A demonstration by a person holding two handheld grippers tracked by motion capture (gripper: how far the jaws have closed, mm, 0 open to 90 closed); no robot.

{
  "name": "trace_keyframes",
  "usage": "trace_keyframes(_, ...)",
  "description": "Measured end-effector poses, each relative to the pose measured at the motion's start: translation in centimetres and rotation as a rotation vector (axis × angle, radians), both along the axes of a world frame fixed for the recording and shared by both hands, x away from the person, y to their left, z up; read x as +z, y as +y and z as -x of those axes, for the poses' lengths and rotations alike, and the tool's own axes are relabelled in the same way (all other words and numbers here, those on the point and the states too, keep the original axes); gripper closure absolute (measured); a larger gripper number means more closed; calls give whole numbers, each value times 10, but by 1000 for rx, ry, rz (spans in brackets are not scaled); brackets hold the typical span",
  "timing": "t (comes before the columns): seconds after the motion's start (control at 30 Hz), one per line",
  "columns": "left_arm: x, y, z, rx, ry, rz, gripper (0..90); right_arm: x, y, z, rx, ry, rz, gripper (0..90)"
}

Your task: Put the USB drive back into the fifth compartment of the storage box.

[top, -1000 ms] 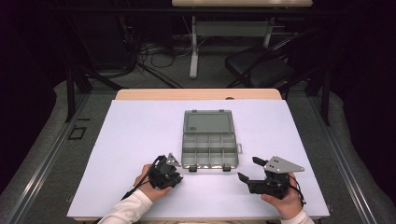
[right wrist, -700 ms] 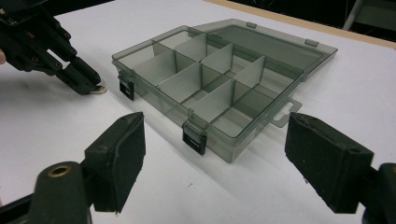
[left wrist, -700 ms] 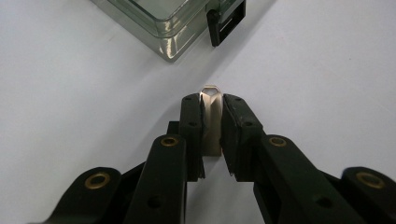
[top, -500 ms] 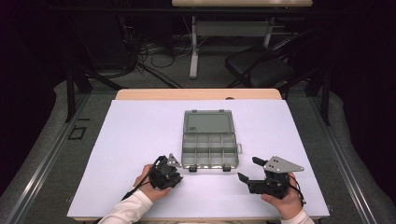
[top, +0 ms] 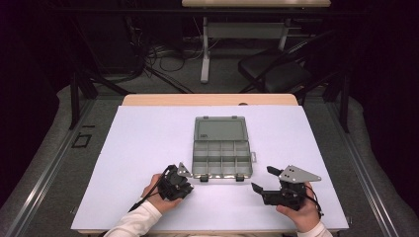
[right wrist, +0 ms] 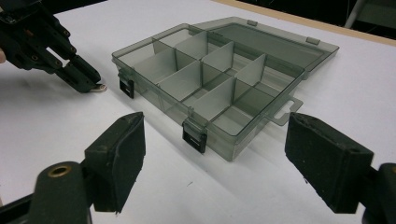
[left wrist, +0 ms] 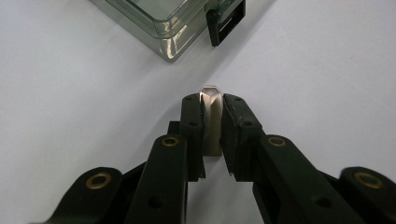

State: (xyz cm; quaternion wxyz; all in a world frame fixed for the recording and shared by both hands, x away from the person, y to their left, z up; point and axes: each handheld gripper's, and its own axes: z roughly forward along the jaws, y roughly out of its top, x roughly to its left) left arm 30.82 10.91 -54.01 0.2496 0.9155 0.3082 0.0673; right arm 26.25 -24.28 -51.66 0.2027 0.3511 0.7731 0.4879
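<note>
My left gripper pinches a small metal clip near the table's front edge, beside the open organizer box. The grip is narrow; tilting could let the clip slip. My right gripper stands spread, empty.

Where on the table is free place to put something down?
Free: the white sheet left of the open compartment box, and right of it toward the far edge. Crowded: the near edge, where the left gripper holds a small metal piece and the right gripper waits.
</note>
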Motion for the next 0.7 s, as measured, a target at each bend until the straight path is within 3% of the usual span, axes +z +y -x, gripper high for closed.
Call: trace_keyframes(0.7, 7, 8, -1, 25, -2, 23, 789, 0, 0, 0, 2, 5, 0, 202)
